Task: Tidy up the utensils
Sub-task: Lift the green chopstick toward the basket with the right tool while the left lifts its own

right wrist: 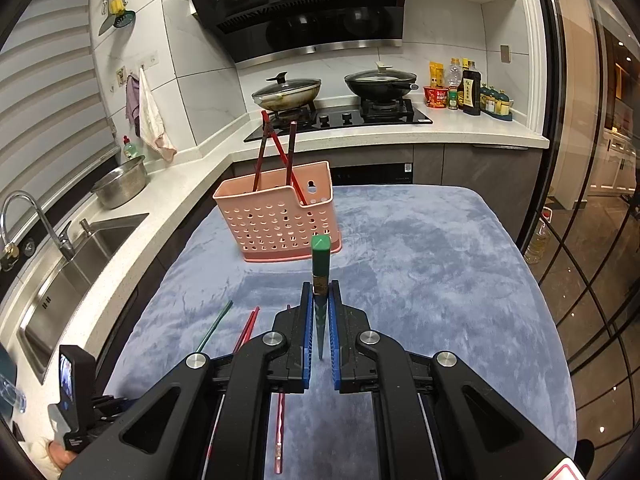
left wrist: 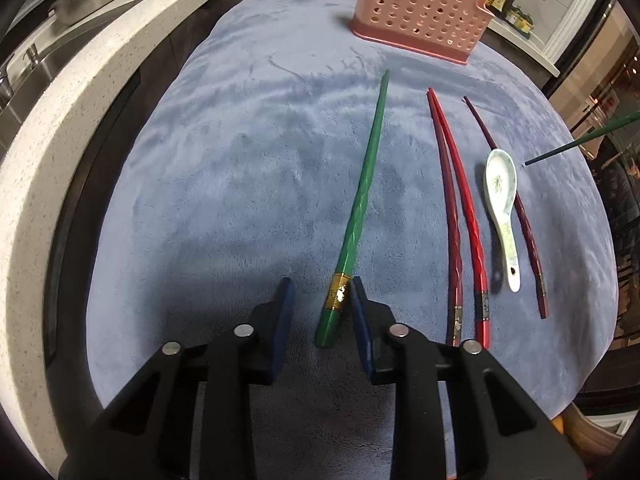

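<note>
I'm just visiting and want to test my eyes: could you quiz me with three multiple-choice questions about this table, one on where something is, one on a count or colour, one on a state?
1. Where is the white spoon?
A. in the basket
B. on the blue cloth, among the chopsticks
C. in the sink

2. How many chopsticks stand in the pink basket?
A. three
B. none
C. six

3. What is the right gripper doing?
A. hanging open
B. clamped on a green chopstick
C. holding a spoon

Answers:
1 B, it lies on the cloth.
2 A, three sticks rise above the rim.
3 B, its pads pinch the green chopstick.
</note>
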{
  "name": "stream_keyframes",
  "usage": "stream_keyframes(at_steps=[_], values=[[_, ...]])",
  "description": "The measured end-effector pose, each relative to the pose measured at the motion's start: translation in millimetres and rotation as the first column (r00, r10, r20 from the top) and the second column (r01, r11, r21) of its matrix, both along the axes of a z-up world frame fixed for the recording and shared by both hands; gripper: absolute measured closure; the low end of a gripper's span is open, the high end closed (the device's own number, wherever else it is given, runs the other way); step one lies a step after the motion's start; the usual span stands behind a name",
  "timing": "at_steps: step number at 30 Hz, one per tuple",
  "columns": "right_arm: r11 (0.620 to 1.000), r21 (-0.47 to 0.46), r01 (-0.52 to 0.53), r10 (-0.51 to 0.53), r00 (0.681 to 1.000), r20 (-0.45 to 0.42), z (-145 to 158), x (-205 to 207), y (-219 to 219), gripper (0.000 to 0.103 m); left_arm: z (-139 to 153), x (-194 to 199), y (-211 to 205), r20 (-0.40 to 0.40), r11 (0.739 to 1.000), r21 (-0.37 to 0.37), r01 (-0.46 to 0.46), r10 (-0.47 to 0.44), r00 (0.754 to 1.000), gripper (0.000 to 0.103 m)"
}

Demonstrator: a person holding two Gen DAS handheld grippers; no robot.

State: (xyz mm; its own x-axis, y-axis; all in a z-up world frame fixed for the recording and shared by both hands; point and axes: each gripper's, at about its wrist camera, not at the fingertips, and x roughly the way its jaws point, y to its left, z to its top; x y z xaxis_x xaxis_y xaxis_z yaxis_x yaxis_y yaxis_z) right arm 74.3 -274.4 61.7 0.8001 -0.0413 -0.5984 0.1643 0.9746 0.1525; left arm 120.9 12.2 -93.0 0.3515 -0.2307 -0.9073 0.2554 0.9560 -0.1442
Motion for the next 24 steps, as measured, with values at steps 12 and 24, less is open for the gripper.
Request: stream_keyframes(at_steps=[12, 24], values=[[1.0, -0.011, 0.003, -0.003, 1.0, 0.019, 7.1, -4.0, -0.8, 0.096, 45.4, -3.1, 0.2, 0.105, 0.999, -0.043, 0.013, -0.008, 0.994, 0.096], [1.0, -0.011, -0.02, 0.02, 0.997, 0.077, 32.1, 13.5, -5.2, 0.096, 158.3, 39.6, 2.1, 0.348, 0.992, -0.127, 0.008, 0.037, 0.937, 0.096]])
